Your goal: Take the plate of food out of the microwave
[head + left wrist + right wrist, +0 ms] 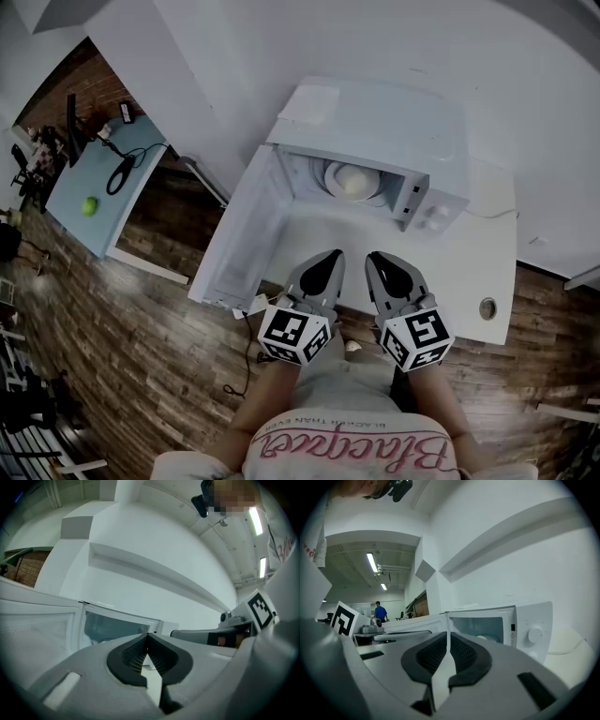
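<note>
Head view: one round white plate [354, 180] with a pale mound of food lies flat inside the single white microwave [375, 122]. Its door [239, 234] stands open to the left. Two tongs, the grey left gripper [331, 257] and right gripper [377, 259], hover side by side before the opening, both closed on nothing. The microwave sits on a white tabletop [487, 262] over a wooden plank floor [112, 319].

Plate: white round plate [330, 179] carrying a pale, rounded mound of food [353, 180], lying flat inside the cavity.
Microwave: white box-shaped microwave oven [375, 117], upright on the white desk [473, 267].
Door: white microwave door [239, 234], swung fully open toward 8 o'clock.
</note>
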### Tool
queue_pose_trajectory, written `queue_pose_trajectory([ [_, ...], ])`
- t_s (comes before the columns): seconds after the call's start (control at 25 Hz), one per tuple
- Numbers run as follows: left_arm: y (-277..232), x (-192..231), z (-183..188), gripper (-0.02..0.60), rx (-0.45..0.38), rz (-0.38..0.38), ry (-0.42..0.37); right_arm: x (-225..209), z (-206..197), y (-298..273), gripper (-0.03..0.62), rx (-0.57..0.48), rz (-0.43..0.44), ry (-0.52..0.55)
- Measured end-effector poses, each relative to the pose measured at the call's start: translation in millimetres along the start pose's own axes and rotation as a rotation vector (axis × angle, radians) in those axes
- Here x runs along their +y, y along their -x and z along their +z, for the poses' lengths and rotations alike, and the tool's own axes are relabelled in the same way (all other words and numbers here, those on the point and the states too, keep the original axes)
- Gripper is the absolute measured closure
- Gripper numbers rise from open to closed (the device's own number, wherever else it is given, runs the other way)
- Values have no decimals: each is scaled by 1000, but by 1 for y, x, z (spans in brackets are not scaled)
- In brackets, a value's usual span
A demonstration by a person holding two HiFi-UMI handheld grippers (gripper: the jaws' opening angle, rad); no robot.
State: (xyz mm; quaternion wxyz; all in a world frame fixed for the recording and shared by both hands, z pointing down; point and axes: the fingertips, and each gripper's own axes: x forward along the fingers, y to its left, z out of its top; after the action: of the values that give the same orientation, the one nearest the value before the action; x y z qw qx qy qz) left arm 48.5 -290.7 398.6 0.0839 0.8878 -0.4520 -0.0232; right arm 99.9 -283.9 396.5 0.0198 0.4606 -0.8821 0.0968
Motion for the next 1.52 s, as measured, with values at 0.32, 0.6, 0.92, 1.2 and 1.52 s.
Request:
queue_pose_trajectory([
  [0.32, -20, 18, -4, 580, 16, 7, -1, -28, 11, -23, 505, -29, -51, -31],
  [0.6, -46, 39, 3, 580, 11, -2, -8, -44, 10, -53, 382, -29, -46, -106],
  [0.92, -66, 67, 3, 580, 26, 7, -1, -51, 7, -80, 323, -32, 83, -321],
  [1.2, -85, 85, -7, 580, 56, 1, 16, -75, -22, -109, 405, 80, -24, -273],
  [1.52, -105, 99, -26, 580, 104, -21, 17, -93, -57, -139, 405, 128, -99, -380],
])
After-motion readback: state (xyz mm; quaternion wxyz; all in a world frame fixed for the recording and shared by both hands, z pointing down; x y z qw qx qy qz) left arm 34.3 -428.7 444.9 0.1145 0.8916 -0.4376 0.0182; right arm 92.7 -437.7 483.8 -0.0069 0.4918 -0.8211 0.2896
